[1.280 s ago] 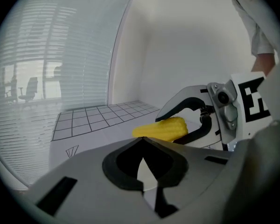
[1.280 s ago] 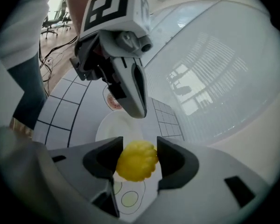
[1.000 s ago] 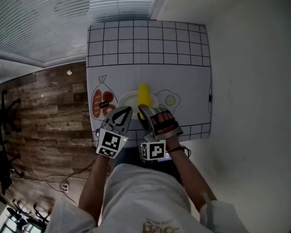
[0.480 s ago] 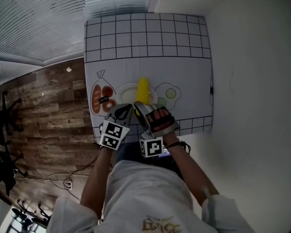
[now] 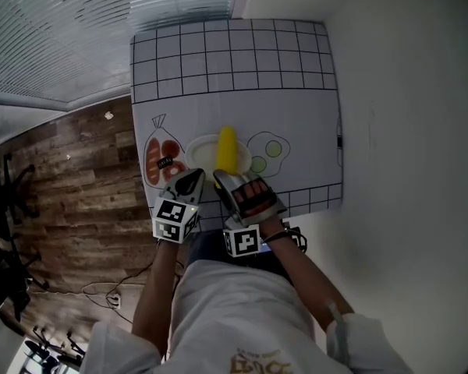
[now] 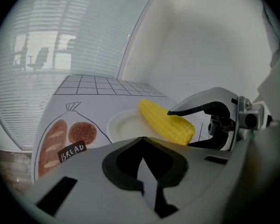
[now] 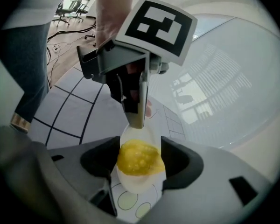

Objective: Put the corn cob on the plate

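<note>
One risk: long yellow corn cob (image 5: 227,148), laid on round white plate (image 5: 200,153) between just-opened right gripper (image 7: 140,149) jaws, could be dragged off by them. Empty left gripper (image 6: 143,149) jaws were pressed together.

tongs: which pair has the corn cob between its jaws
The right tongs: the corn cob, lying on the plate, has its end between their jaws, which have just been opening. The left tongs are shut, empty.

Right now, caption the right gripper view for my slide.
The right gripper, fingers just opening, straddles the yellow corn cob lying on the round white plate.
</note>
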